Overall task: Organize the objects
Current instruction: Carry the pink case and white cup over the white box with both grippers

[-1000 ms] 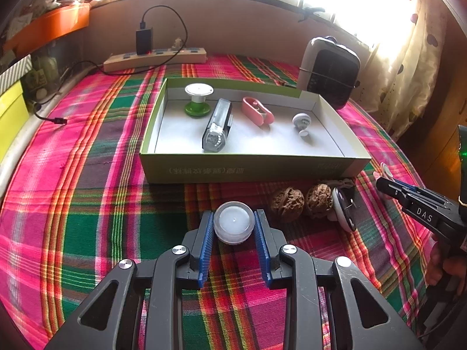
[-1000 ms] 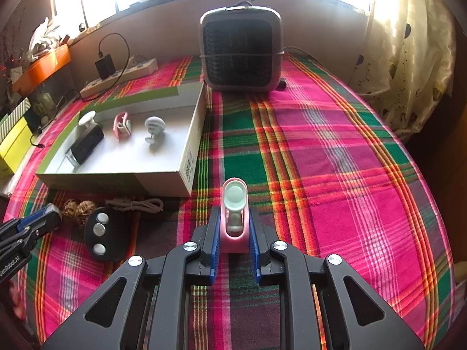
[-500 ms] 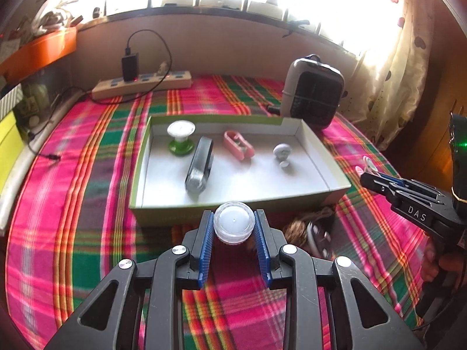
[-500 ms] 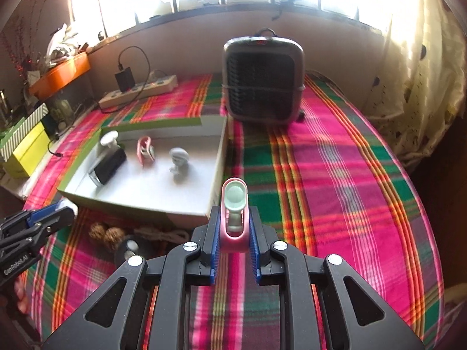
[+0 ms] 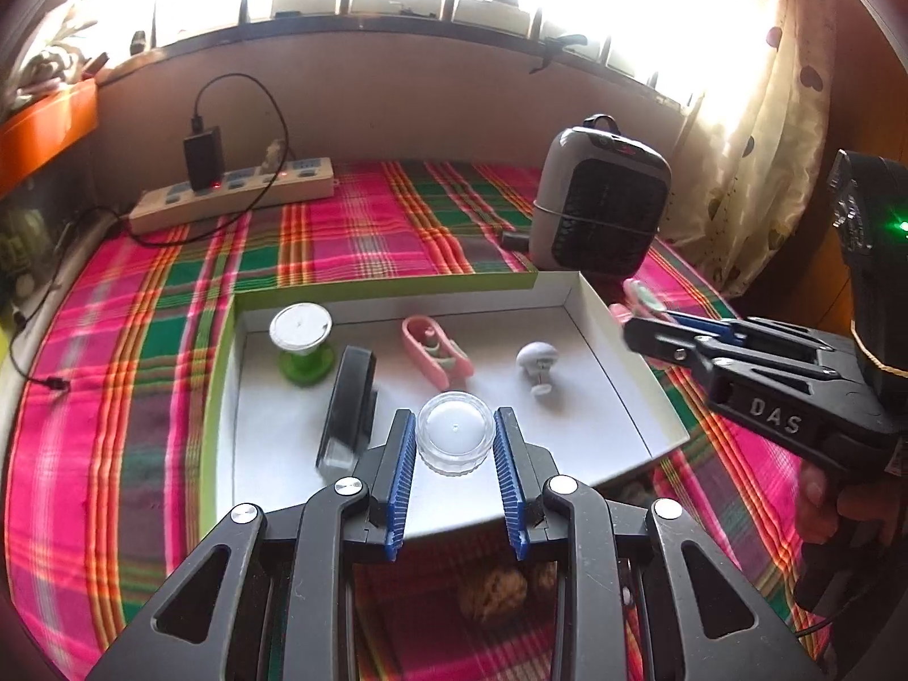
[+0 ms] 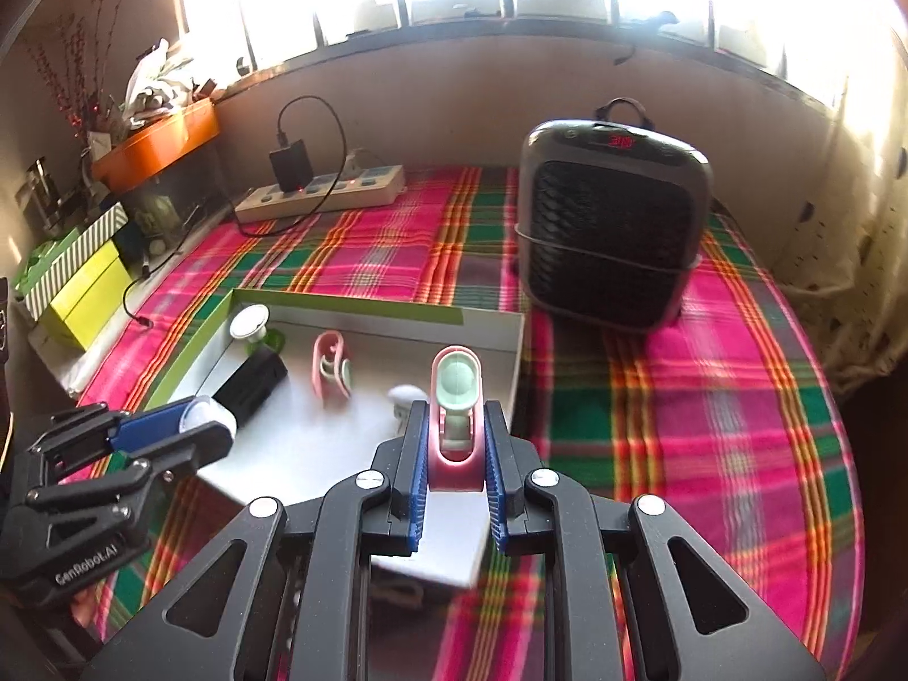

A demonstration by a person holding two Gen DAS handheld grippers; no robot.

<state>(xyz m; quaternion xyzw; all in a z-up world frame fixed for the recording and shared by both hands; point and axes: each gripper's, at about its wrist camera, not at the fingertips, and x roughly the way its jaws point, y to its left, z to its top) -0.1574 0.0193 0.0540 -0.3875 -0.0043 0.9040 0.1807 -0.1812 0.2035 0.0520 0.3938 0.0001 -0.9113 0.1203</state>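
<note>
My left gripper (image 5: 455,442) is shut on a small clear round jar (image 5: 454,436) and holds it above the front part of the white box (image 5: 618,386). My right gripper (image 6: 454,448) is shut on a pink clip with a pale green pad (image 6: 455,414), held over the box's right front corner (image 6: 511,352). Inside the box lie a green spool with a white top (image 5: 301,340), a black oblong case (image 5: 349,403), a pink clip (image 5: 436,352) and a small white knob (image 5: 537,363). The right gripper also shows in the left wrist view (image 5: 641,320), and the left gripper in the right wrist view (image 6: 198,425).
A dark heater (image 6: 613,232) stands behind the box at the right. A power strip with a black charger (image 5: 232,193) lies at the back left. Two walnuts (image 5: 499,590) lie on the plaid cloth under my left gripper. Yellow-green boxes (image 6: 79,284) sit at the far left.
Both grippers have risen and moved forward over the box with their objects still held. The walnuts and black remote now lie below and behind the fingers.
</note>
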